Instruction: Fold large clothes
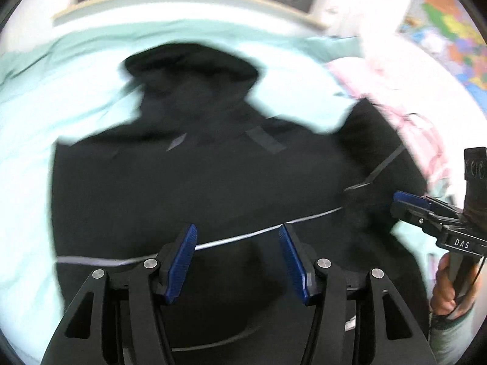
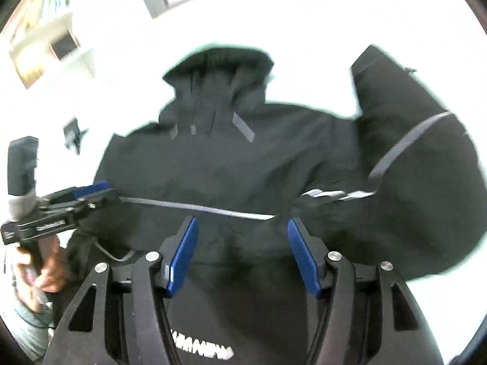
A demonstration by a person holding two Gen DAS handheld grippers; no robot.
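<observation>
A large black hooded jacket (image 1: 213, 182) lies spread on a pale mint bed sheet (image 1: 45, 97), with its hood (image 1: 194, 70) at the far end. A thin grey reflective strip (image 1: 313, 216) crosses its body. My left gripper (image 1: 237, 258) hovers over the jacket's lower part, open, with nothing between its blue pads. In the right wrist view the same jacket (image 2: 228, 167) shows one sleeve (image 2: 411, 152) bent up at the right and white lettering (image 2: 201, 349) near the hem. My right gripper (image 2: 243, 252) is open above the strip and holds nothing. Each gripper shows side-on in the other view, the right gripper (image 1: 408, 200) and the left gripper (image 2: 91, 194), both at the jacket's edges.
A pink and white cloth (image 1: 395, 91) lies on the bed to the right of the jacket. A colourful map (image 1: 456, 30) hangs beyond it. A window frame runs behind the bed. Shelves (image 2: 45, 30) stand at the far left. A small dark object (image 2: 73, 133) rests on the sheet.
</observation>
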